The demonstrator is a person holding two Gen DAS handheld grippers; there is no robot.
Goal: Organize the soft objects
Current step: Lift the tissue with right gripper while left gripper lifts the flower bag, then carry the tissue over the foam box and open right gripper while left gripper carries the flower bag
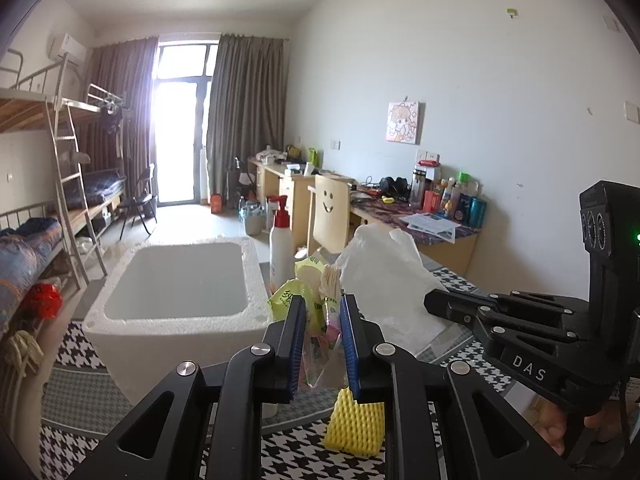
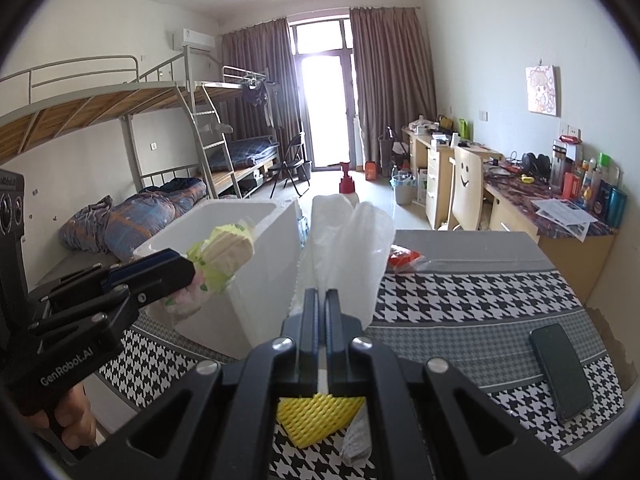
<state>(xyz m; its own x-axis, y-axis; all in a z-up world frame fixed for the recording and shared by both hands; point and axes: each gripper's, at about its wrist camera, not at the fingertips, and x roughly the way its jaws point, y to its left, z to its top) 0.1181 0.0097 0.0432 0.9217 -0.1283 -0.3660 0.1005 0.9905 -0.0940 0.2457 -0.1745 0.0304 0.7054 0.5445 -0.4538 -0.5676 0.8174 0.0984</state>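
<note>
- My left gripper point(image 1: 322, 344) has its jaws clamped on a clear packet of soft goods point(image 1: 316, 308), green and cream wrappers showing inside it; from the right wrist view the packet point(image 2: 218, 256) is lifted off the bench and hangs against the near rim of the white foam box point(image 2: 236, 300).
- My right gripper point(image 2: 320, 320) has its jaws pressed together on the lower edge of a thin white plastic bag point(image 2: 344, 248), which stands up just right of the foam box point(image 1: 176, 280).
- A yellow foam net sleeve point(image 1: 354, 420) lies on the houndstooth cloth of the bench point(image 2: 460, 296), directly under both sets of jaws.
- A dark phone point(image 2: 560, 372) lies flat on the cloth to my right, well apart from the bag.
- A red packet point(image 2: 404, 258) sits behind the bag, and a white pump bottle point(image 1: 280, 248) stands behind the box.
</note>
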